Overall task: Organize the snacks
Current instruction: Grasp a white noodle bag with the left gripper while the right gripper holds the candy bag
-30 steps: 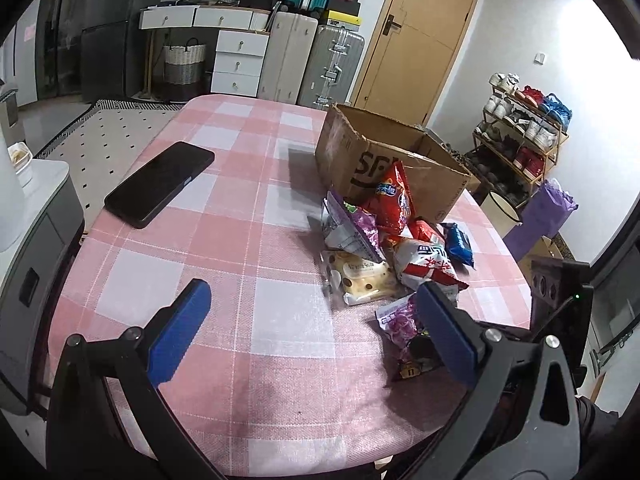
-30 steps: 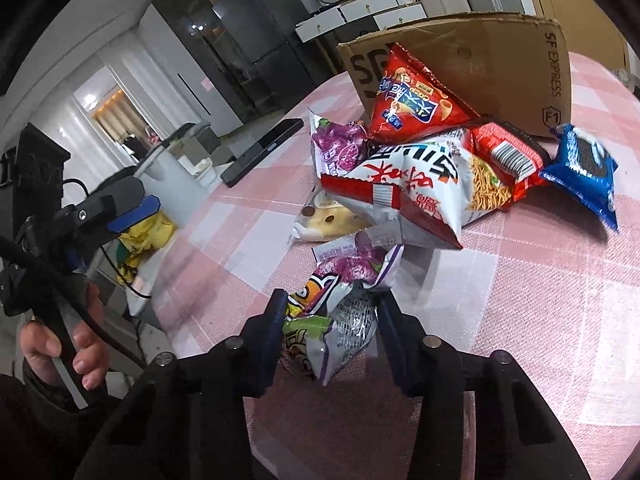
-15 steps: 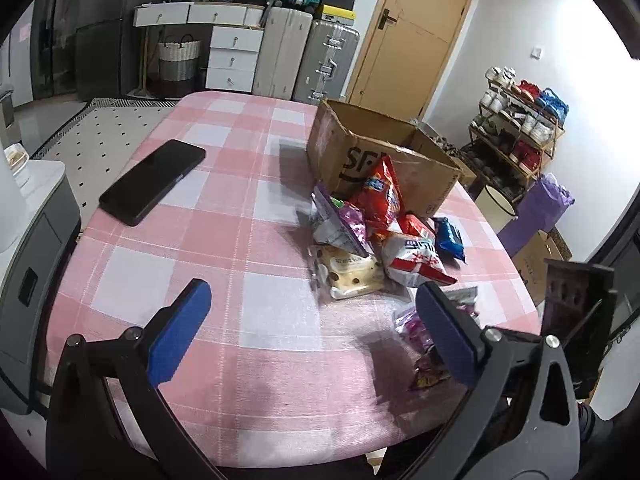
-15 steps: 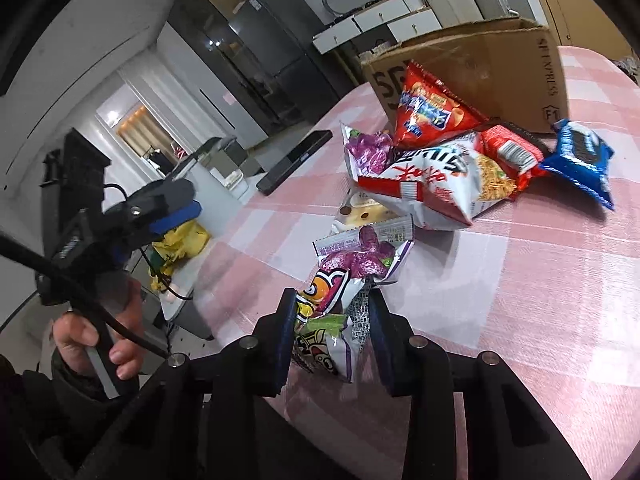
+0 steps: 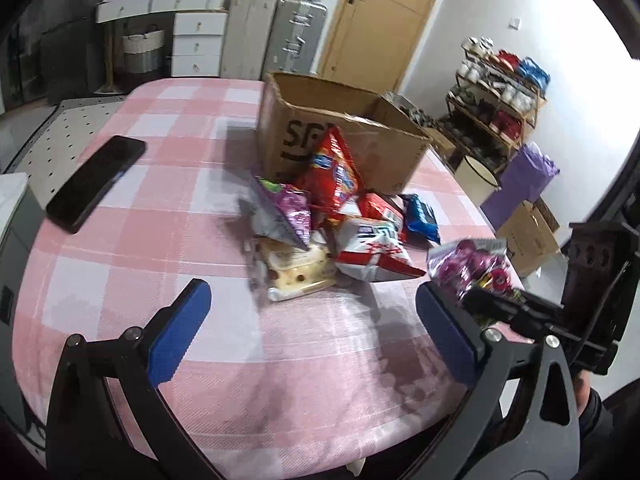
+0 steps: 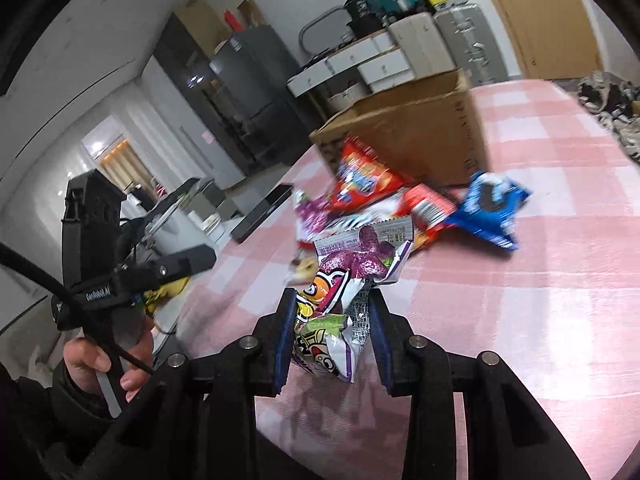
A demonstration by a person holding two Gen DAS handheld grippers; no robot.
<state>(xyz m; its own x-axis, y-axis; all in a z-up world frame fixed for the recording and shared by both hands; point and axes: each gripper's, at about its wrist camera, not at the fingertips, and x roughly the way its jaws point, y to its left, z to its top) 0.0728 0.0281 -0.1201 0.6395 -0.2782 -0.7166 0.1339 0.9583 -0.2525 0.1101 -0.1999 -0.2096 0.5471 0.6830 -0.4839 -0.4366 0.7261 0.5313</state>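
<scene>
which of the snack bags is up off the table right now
The purple snack bag, clamped in the right hand-held gripper and held above the tablecloth. The red bag, blue bag and the others lie heaped by the cardboard box.

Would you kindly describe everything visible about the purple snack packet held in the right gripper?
The purple snack packet is a crinkly, glossy foil pouch printed in purple, silver, orange and green, with a serrated, barcoded top seal. It stands roughly upright, lifted clear of the pink checked tablecloth, its lower half pinched between the blue pads of the right gripper. Nothing else touches it.
</scene>
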